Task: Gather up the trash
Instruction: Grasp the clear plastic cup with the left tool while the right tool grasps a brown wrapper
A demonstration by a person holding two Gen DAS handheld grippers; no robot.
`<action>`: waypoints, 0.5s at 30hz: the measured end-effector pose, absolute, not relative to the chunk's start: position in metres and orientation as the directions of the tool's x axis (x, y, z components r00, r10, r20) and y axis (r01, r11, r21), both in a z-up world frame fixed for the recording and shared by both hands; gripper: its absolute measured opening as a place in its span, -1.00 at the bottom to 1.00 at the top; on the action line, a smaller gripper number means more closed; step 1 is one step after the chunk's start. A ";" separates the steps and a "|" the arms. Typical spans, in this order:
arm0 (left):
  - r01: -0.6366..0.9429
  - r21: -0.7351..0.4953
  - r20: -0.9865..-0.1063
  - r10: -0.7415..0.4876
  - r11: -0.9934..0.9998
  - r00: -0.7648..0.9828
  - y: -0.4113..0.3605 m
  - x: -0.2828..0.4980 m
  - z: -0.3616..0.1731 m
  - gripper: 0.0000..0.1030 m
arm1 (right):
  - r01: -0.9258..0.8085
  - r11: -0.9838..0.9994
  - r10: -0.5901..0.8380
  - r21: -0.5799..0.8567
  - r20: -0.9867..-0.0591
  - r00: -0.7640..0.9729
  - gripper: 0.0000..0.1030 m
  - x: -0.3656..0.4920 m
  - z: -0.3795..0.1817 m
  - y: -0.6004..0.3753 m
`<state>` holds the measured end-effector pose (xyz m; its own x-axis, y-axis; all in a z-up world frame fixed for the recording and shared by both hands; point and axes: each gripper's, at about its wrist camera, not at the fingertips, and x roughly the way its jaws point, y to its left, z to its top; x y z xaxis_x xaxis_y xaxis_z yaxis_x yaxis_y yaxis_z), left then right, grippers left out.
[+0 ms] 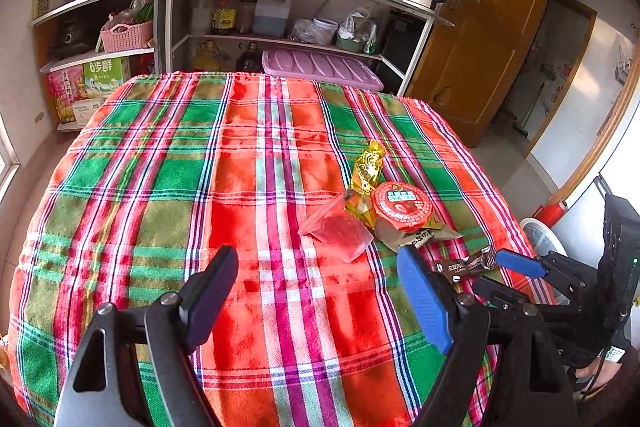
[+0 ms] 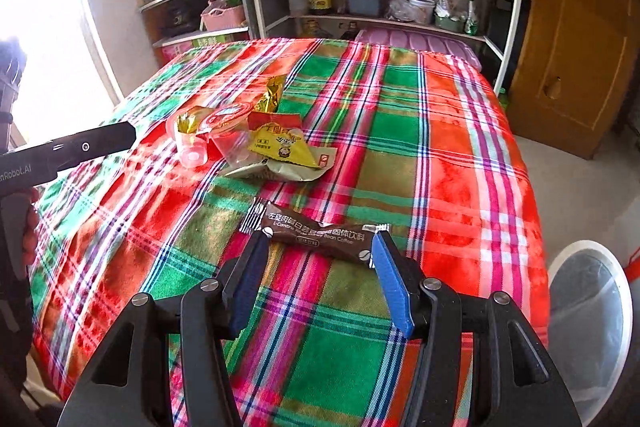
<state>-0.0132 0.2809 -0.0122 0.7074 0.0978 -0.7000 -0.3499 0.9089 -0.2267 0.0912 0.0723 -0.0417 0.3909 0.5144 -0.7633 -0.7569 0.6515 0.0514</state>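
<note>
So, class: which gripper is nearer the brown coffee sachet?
Right. The right gripper has its open fingers at either end of the brown coffee sachet; the left gripper hovers open off to its left.

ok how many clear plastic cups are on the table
2: a small cup on its side at the pile's left, another cup beside it under the red lid. More may be hidden.

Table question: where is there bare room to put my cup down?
The tablecloth is bare left of the wrapper pile, and along the far edge by the shelves. It is crowded near the brown packet between the right tongs.
</note>
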 end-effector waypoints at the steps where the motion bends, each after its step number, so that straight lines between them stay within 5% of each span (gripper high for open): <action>1: -0.349 -0.218 -0.707 0.100 0.911 0.701 0.281 -0.010 -0.014 0.63 | -0.759 0.650 0.504 0.038 -0.769 0.393 0.07 0.092 -0.044 0.076; 15: -0.354 -0.253 -0.756 0.044 0.901 0.653 0.282 0.032 -0.035 0.72 | -0.814 0.573 0.449 -0.095 -0.795 0.408 0.07 0.094 -0.057 0.102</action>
